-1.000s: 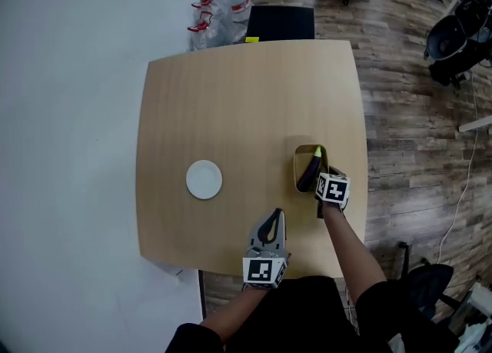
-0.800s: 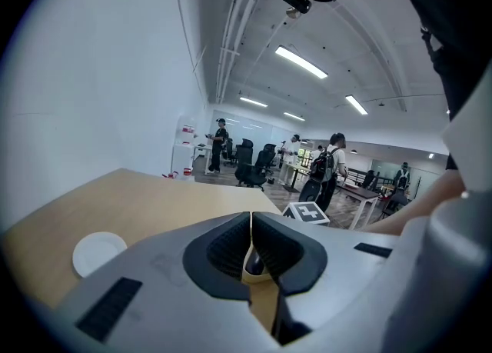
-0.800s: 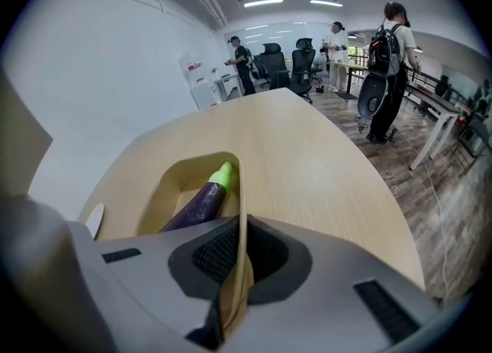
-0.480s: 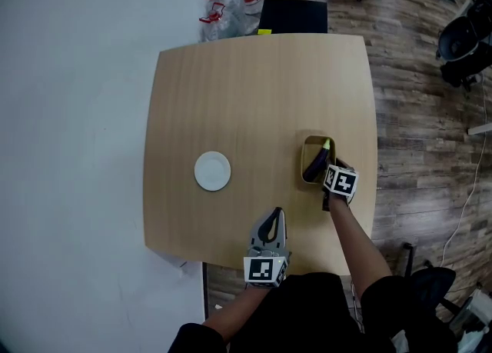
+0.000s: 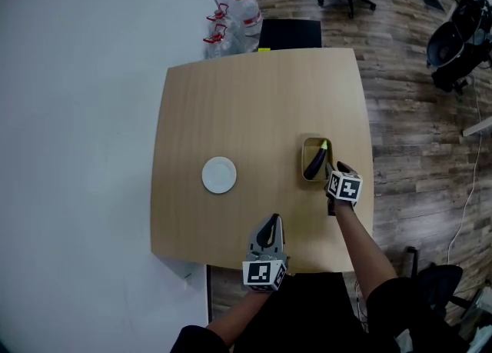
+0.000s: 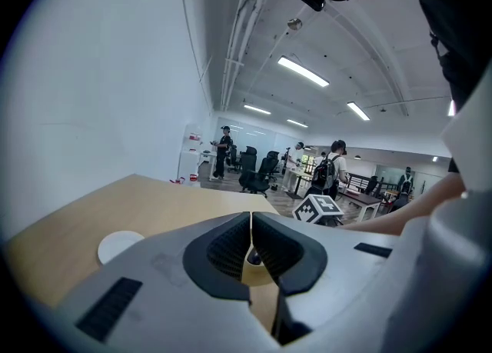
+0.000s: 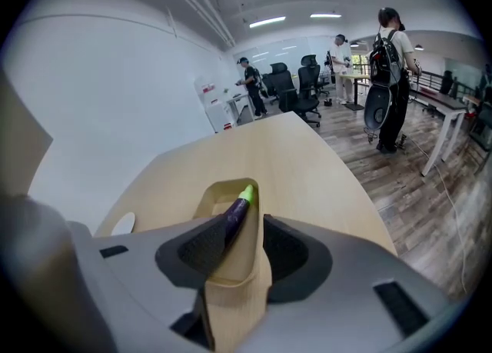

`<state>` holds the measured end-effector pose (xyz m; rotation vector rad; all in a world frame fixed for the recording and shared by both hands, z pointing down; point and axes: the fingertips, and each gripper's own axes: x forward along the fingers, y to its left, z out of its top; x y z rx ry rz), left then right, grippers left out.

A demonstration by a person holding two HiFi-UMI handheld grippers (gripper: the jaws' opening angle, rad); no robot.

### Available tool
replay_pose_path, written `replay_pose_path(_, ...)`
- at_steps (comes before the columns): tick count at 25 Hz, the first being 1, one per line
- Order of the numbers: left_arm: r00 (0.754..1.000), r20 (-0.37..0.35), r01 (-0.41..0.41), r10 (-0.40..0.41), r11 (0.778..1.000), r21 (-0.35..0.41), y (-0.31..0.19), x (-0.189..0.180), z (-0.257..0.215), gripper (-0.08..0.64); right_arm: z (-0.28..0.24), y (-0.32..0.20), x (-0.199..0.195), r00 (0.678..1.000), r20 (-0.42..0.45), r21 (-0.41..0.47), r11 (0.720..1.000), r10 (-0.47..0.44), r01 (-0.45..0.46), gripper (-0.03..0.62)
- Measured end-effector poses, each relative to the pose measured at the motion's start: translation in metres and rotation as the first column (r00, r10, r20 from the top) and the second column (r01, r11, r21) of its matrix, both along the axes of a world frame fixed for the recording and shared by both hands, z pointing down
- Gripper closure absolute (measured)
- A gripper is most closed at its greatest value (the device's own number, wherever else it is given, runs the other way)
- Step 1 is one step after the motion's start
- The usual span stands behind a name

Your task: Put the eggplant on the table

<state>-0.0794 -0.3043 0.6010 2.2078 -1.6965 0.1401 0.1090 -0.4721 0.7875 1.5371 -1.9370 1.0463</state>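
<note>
A purple eggplant (image 5: 314, 163) with a green stem end lies in a small wooden tray (image 5: 308, 146) on the right side of the wooden table (image 5: 254, 98). My right gripper (image 5: 333, 171) hovers at the tray's near end, and its jaws are opening. In the right gripper view the eggplant (image 7: 235, 211) runs away from the gap between the jaws, its near end hidden behind the left pad (image 7: 201, 245), with no pad pressing on it. The tray (image 7: 214, 192) lies under that gripper (image 7: 244, 233). My left gripper (image 5: 270, 228) is shut and empty over the table's near edge, its jaws (image 6: 250, 224) touching.
A white plate (image 5: 219, 174) sits left of the table's middle, and it also shows in the left gripper view as the plate (image 6: 118, 246). Water bottles (image 5: 231, 11) and a black seat (image 5: 290, 33) stand beyond the far edge. A white wall runs along the left.
My right gripper has drawn back a little from the tray toward the table's near edge and risen. The eggplant stays in the tray. The left gripper has shifted slightly.
</note>
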Motion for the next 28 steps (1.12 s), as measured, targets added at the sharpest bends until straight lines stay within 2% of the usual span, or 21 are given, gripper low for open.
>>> replay_pose_path(4, 1.000, -0.004, 0.004, -0.004, 1.000, 0.015, 0.021, -0.011, -0.010, 0.541, -0.027, 0.018, -0.006, 1.000, 0.007, 0.046, 0.999, -0.028, 0.027, 0.380)
replay_pose_path(11, 0.998, -0.052, 0.029, -0.027, 0.998, 0.049, 0.061, -0.024, -0.030, 0.541, -0.093, 0.073, -0.022, 0.992, -0.065, 0.155, 0.981, -0.108, 0.117, 0.373)
replay_pose_path(16, 0.997, -0.077, 0.006, 0.001, 0.997, 0.081, 0.092, -0.027, -0.047, 0.541, -0.133, 0.117, -0.046, 0.981, -0.074, 0.213, 0.959, -0.178, 0.190, 0.367)
replay_pose_path(24, 0.993, -0.120, 0.028, -0.015, 0.993, 0.113, 0.134, -0.046, -0.072, 0.541, -0.181, 0.189, -0.076, 0.970, -0.076, 0.279, 0.929, -0.230, 0.242, 0.344)
replay_pose_path(28, 0.989, -0.148, 0.031, -0.011, 0.991, 0.132, 0.151, -0.053, -0.085, 0.541, -0.204, 0.232, -0.089, 0.959, -0.076, 0.327, 0.902, -0.272, 0.281, 0.330)
